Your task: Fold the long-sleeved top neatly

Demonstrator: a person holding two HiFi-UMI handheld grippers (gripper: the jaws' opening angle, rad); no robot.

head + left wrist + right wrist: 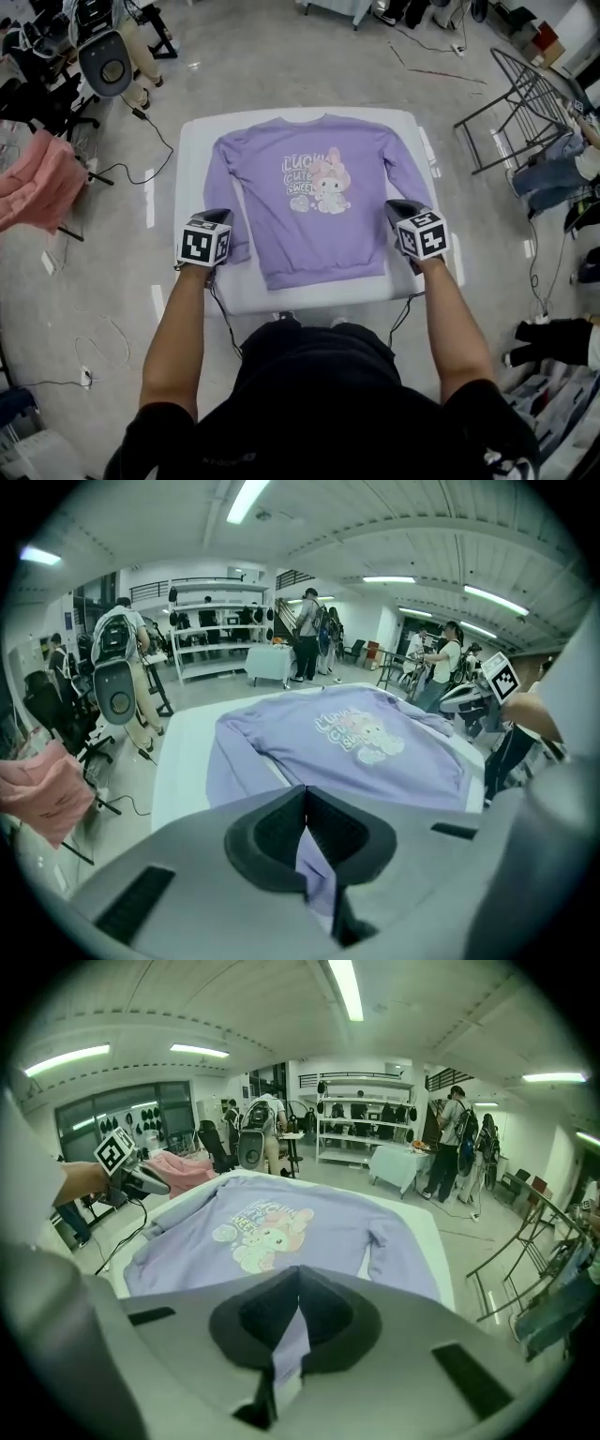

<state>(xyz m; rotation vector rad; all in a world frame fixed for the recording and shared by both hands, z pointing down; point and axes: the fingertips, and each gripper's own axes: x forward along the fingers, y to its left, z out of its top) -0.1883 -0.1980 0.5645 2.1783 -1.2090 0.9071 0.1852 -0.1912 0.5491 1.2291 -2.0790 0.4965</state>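
1. Left gripper [217,223] – jaws pressed together, pinching a strip of lilac cloth at the cuff end of the left-hand sleeve [223,187]
2. Right gripper [401,214] – jaws likewise closed, clamped on lilac cloth at the end of the right-hand sleeve [409,173]
3. Long-sleeved top [314,225] – lilac, with a cartoon rabbit print and lettering on the chest; lies face up and flat between the two grippers, body ahead of both sets of jaws, hem towards the person, neckline on the far side
4. White table [192,155] – under the top, bare margin showing just outside each gripper
5. Pink cloth [37,183] – draped well out beyond the left gripper's outer side
6. Metal rack [525,103] – on the floor, ahead of and outside the right gripper
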